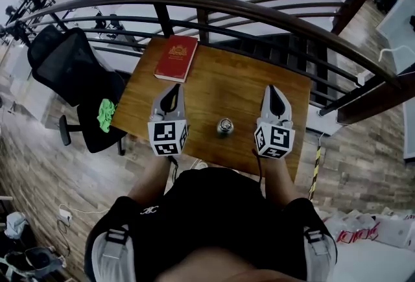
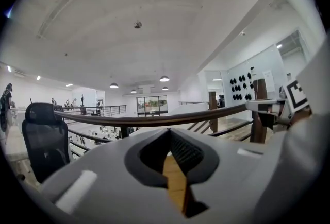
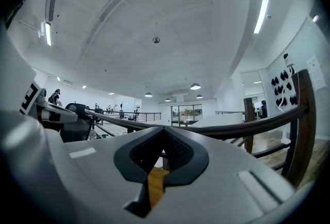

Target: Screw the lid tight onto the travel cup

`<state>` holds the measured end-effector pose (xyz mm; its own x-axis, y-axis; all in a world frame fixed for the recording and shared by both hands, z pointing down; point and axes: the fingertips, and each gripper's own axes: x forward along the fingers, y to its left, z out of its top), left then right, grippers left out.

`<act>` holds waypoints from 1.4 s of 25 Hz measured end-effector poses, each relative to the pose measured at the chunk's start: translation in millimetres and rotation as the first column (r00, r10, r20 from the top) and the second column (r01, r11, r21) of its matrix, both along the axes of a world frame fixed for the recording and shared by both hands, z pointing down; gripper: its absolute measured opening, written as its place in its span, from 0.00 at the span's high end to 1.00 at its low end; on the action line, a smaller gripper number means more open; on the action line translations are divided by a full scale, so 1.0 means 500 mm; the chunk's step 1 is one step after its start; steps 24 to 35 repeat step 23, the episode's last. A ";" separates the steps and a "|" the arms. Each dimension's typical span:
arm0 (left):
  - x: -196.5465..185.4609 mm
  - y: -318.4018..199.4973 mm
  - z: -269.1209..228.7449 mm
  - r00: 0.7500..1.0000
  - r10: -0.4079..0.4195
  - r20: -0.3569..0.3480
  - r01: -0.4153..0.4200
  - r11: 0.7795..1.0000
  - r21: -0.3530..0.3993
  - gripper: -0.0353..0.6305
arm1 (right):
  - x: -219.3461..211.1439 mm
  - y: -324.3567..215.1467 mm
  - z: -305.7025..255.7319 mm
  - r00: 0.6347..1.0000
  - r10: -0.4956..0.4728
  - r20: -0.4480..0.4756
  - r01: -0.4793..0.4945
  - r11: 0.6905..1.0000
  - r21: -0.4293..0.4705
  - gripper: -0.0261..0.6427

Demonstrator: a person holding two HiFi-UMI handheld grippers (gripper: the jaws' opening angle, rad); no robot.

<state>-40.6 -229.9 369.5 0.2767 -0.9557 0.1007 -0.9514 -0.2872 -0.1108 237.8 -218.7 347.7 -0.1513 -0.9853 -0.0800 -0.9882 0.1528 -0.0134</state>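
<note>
A small metal travel cup (image 1: 225, 126) stands upright on the wooden table (image 1: 220, 83), near the front edge, seen from above. Whether its lid is on I cannot tell. My left gripper (image 1: 174, 89) rests to the cup's left and my right gripper (image 1: 272, 89) to its right, both apart from it and pointing away from me. In the left gripper view the jaws (image 2: 169, 131) meet at the tip with nothing between them. In the right gripper view the right gripper (image 3: 162, 130) is likewise shut and empty. The cup shows in neither gripper view.
A red book (image 1: 176, 58) lies at the table's far left corner. A dark curved railing (image 1: 259, 11) runs just behind the table. A black office chair (image 1: 71, 73) with a green cloth (image 1: 106, 114) stands left of the table.
</note>
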 end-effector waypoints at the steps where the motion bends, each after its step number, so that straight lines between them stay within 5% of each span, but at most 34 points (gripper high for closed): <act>1: 0.004 0.004 -0.002 1.000 0.001 0.021 -0.001 1.000 0.011 0.87 | -0.002 0.002 0.002 1.000 -0.003 0.001 0.003 1.000 -0.003 0.96; 4: 0.012 0.010 -0.003 0.998 0.007 0.065 -0.009 1.000 0.028 0.87 | -0.006 0.004 0.011 1.000 -0.005 0.000 0.005 1.000 -0.013 0.96; 13: 0.016 0.012 0.012 1.000 0.025 0.012 -0.025 1.000 -0.010 0.87 | -0.021 0.007 0.044 1.000 -0.017 -0.027 0.016 0.999 -0.035 0.96; 35: 0.015 0.013 0.007 0.999 0.032 0.006 -0.032 0.999 -0.007 0.87 | -0.041 0.005 0.046 0.998 -0.043 -0.047 0.042 0.999 -0.024 0.96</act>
